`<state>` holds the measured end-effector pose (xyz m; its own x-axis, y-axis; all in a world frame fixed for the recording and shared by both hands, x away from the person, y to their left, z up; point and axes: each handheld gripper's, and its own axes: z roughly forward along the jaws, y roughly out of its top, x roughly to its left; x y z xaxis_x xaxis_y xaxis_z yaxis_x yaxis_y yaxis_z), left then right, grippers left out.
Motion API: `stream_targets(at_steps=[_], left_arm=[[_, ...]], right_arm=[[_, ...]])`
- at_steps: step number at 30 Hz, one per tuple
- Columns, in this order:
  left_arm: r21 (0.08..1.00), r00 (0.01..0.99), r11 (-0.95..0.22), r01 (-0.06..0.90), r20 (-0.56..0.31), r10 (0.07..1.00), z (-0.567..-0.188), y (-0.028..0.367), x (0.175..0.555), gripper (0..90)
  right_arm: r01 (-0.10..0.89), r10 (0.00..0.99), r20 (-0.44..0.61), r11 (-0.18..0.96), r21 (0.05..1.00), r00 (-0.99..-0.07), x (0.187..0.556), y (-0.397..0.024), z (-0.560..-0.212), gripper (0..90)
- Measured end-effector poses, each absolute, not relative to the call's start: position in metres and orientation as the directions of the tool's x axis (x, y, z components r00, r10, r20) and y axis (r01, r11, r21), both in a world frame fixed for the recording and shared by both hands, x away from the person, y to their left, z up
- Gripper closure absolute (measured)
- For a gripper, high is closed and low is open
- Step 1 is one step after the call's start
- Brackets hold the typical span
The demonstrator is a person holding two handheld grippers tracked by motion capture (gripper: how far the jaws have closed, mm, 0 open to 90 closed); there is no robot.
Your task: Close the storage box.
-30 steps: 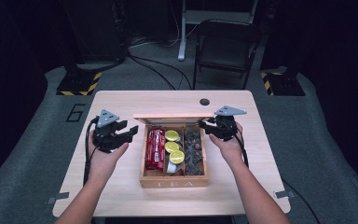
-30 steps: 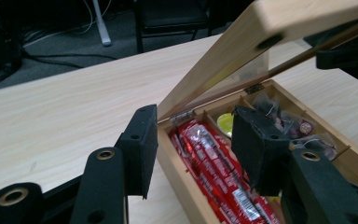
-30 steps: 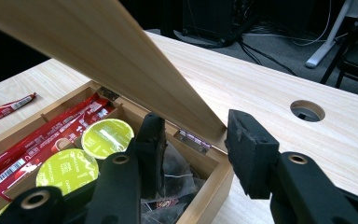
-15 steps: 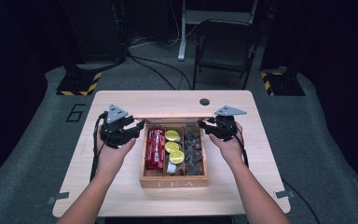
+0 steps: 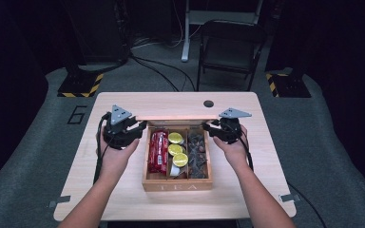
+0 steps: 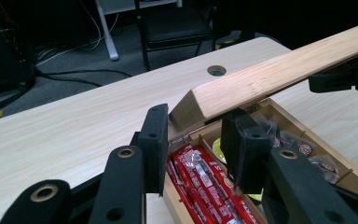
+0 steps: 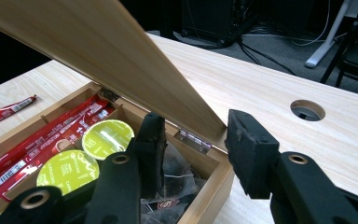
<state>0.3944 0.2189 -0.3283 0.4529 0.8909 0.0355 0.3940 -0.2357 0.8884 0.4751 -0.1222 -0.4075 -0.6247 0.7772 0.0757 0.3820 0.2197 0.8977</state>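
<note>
Closing left tool [image 6: 193, 144], nearer lid [image 6: 279, 77], perhaps touching

- The high view is lit from above on the table [image 5: 123, 102] alone; its pale wood is bright while the floor fades to near black towards 9, 12 and 3 o'clock.
- Shadows there are short and soft, lying close under the open wooden box [image 5: 178, 183].
- That view is soft and slightly grainy; the lettering on the box front is barely legible.
- In the left gripper view the raised lid [image 6: 279, 74] is evenly bright without glare; the black jaws at 6 o'clock are dark and slightly soft.
- In the right gripper view the lid's underside is shaded, the yellow-green capsules [image 7: 107, 136] are sharp, and the background at 12 to 2 o'clock is dim.
</note>
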Motion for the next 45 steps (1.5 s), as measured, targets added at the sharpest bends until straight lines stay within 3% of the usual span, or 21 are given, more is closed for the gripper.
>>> stream_targets(at_steps=[25,38,45], left_arm=[[0.901,0.472,-0.209,0.379,0.005,0.882,-0.327,0.224,0.402,62.6],[0.908,0.482,-0.244,0.340,0.054,0.874,-0.344,0.223,0.379,62.4],[0.903,0.493,-0.265,0.338,0.070,0.867,-0.355,0.223,0.365,61.9]], right_arm=[[0.392,0.794,0.073,0.216,0.894,-0.603,0.455,-0.125,-0.390,55.3],[0.316,0.770,-0.002,0.264,0.911,-0.638,0.410,-0.125,-0.374,50.3],[0.317,0.750,0.014,0.263,0.911,-0.661,0.395,-0.133,-0.373,50.3]])
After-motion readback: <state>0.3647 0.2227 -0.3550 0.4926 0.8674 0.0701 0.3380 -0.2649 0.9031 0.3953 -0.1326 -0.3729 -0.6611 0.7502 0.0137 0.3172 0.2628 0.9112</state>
